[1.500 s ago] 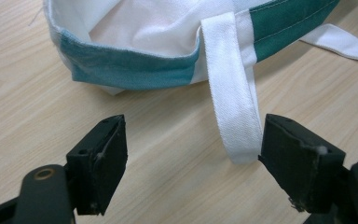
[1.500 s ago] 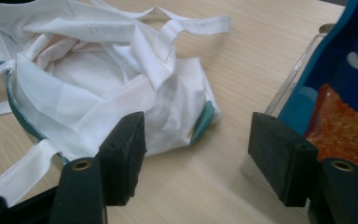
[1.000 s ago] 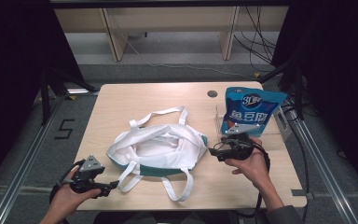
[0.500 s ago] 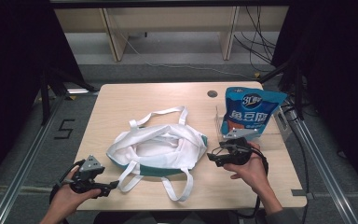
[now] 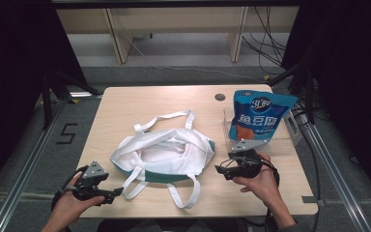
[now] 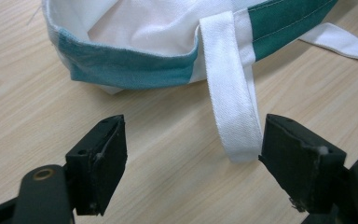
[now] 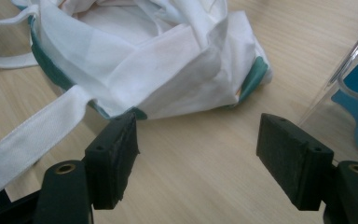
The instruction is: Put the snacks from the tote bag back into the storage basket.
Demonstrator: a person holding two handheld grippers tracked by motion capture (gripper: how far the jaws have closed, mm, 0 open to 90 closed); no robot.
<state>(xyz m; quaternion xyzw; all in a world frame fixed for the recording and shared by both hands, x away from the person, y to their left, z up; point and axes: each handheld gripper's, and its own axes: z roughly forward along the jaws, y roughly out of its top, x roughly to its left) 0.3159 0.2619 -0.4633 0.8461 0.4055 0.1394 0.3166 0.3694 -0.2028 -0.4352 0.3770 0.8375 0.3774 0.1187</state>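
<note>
Right gripper point(image 5: 221, 170) has edged toward the tote bag point(image 5: 166, 154), jaws opening wide, empty; left gripper point(image 5: 117, 193) gapes, empty.

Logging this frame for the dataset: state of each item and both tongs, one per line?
tote bag: lying slumped on the table, mouth open, straps loose
snack pouch: upright in the clear holder, looks sealed
clear holder: standing at the table's right edge
left tongs: open, nothing gripped, a strap end lies by one jaw
right tongs: open, nothing gripped, pointed at the bag's edge
</note>
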